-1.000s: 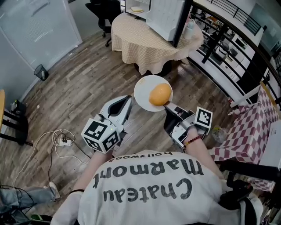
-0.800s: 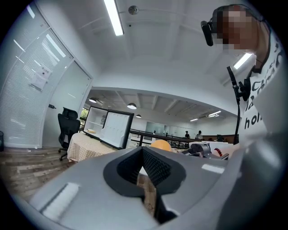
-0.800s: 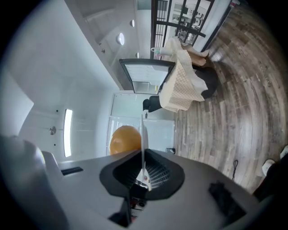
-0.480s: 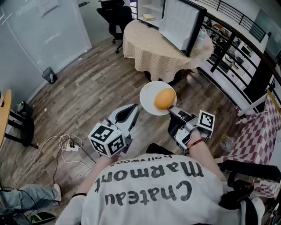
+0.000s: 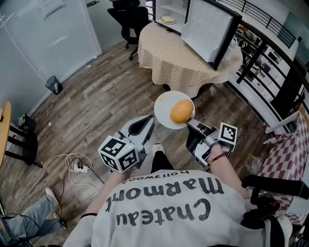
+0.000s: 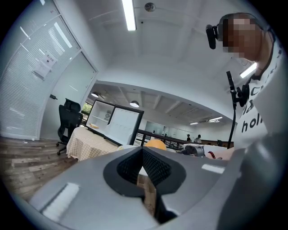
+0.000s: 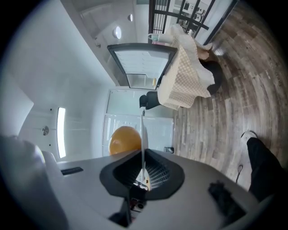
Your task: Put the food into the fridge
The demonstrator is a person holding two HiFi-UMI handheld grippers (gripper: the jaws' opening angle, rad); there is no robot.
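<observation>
A white plate (image 5: 165, 102) carries an orange bun (image 5: 181, 111). My right gripper (image 5: 192, 124) is shut on the plate's near rim and holds it level above the wooden floor. In the right gripper view the plate (image 7: 142, 130) shows edge-on between the jaws of the right gripper (image 7: 143, 167), with the bun (image 7: 124, 139) on its left. My left gripper (image 5: 144, 124) hangs beside the plate, to its left, shut and holding nothing; the left gripper (image 6: 143, 156) has its pads together. Ahead, a small white fridge (image 5: 170, 6) stands on a table with its door (image 5: 208, 28) open.
The round table (image 5: 178, 53) has a checkered cloth. A black office chair (image 5: 126, 13) stands behind it. A bin (image 5: 53, 85) and a white cable (image 5: 72, 162) lie on the floor at left. A black railing (image 5: 260, 53) and a checkered seat (image 5: 285, 144) are on the right.
The table and fridge have come nearer and shifted right in the view as the person walks forward. The plate with the bun stays gripped in the right gripper.
</observation>
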